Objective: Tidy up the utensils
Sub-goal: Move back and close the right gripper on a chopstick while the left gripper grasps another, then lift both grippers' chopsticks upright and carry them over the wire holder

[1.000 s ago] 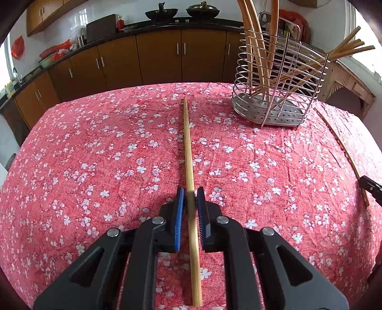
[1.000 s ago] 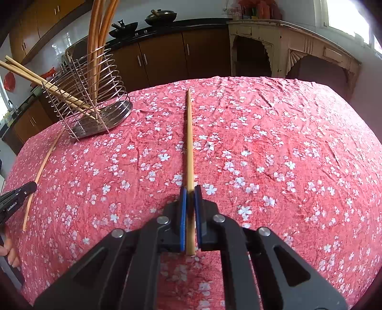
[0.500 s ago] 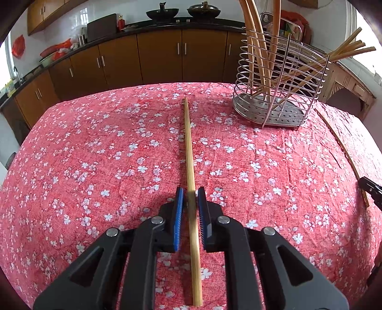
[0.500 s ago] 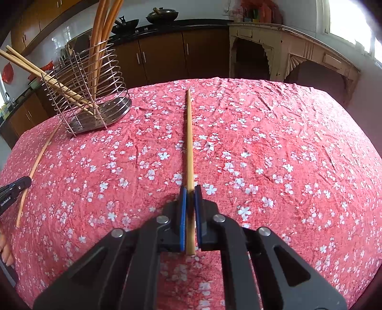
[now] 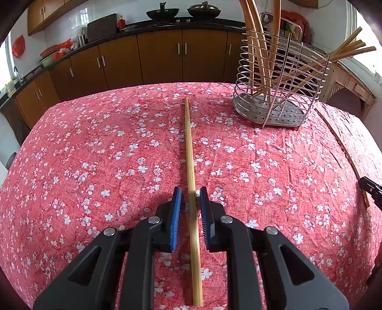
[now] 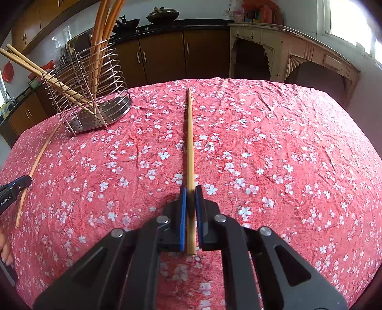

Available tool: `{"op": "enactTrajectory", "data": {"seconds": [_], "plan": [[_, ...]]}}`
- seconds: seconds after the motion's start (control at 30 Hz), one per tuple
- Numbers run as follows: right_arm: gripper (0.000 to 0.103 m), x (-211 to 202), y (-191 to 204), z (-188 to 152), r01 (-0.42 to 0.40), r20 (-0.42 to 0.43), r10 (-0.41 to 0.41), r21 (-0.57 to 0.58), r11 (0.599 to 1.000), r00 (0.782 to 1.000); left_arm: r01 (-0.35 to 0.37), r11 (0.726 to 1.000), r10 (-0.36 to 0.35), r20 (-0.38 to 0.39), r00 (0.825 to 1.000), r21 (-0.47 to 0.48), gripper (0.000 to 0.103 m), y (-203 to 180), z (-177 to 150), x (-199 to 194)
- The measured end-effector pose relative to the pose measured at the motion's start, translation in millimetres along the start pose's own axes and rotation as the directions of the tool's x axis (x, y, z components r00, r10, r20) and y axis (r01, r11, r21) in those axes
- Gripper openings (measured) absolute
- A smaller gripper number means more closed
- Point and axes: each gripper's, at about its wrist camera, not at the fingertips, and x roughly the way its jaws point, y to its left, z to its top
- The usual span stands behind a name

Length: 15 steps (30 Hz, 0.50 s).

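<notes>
— Left gripper (image 5: pixel 190 214) is letting go: its jaws are opening around one chopstick (image 5: pixel 189 152), which lies on the red cloth (image 5: pixel 95 167).

— Right gripper (image 6: pixel 189 214)?

— Clamped on a second chopstick (image 6: pixel 190 143).

— Next?

— Probably carrying that one to the wire rack (image 6: pixel 95 95), ahead and left of it, tip angled downward. Two loose chopsticks, one rack.

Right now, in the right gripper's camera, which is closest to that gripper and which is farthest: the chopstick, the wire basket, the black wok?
1. Chopstick: between the right gripper pads.
2. Wire basket: far left on the table.
3. Black wok: on the back counter.
</notes>
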Motion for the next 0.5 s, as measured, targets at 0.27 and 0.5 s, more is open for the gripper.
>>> {"op": "enactTrajectory", "data": {"seconds": [0.27, 0.5], "plan": [[0.009, -0.6, -1.7, 0.3, -0.011, 0.0, 0.011, 0.01, 1.0, 1.0, 0.005, 1.0, -0.005, 0.0, 1.0, 0.011, 0.025, -1.8, -0.5, -1.2], [0.01, -6.9, -8.4, -7.1, -0.051, -0.002, 0.051, 0.032, 0.998, 0.999, -0.014, 1.0, 0.014, -0.004, 1.0, 0.011, 0.034, -3.7, -18.4, -15.2]]}}
